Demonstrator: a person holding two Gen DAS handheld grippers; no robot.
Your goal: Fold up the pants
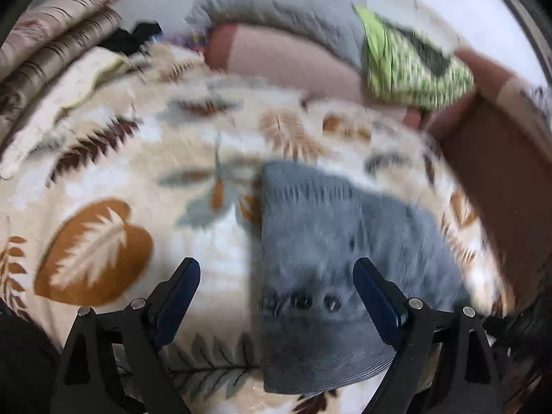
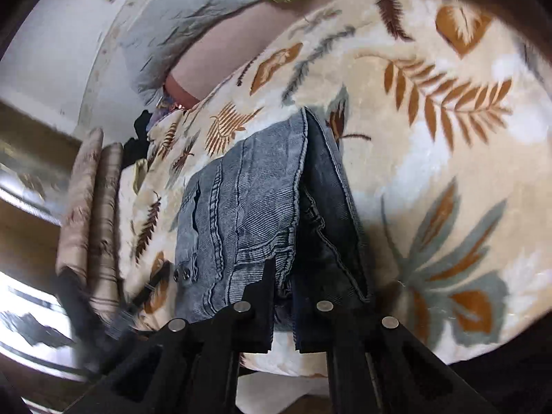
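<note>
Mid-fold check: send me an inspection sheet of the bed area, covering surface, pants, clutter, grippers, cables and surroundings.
Surface: leaf-print blanket covers the bed.
Job's things: grey denim pants lie on the blanket, partly folded lengthwise.
Clutter: green patterned cloth, grey pillow, black garment and beige folded bedding at the far edge.
Grippers: left gripper open, above the pants; right gripper closed on the pants' near edge.
Cables: nothing seen.
Surroundings: white wall behind the bed; left view motion-blurred.
</note>
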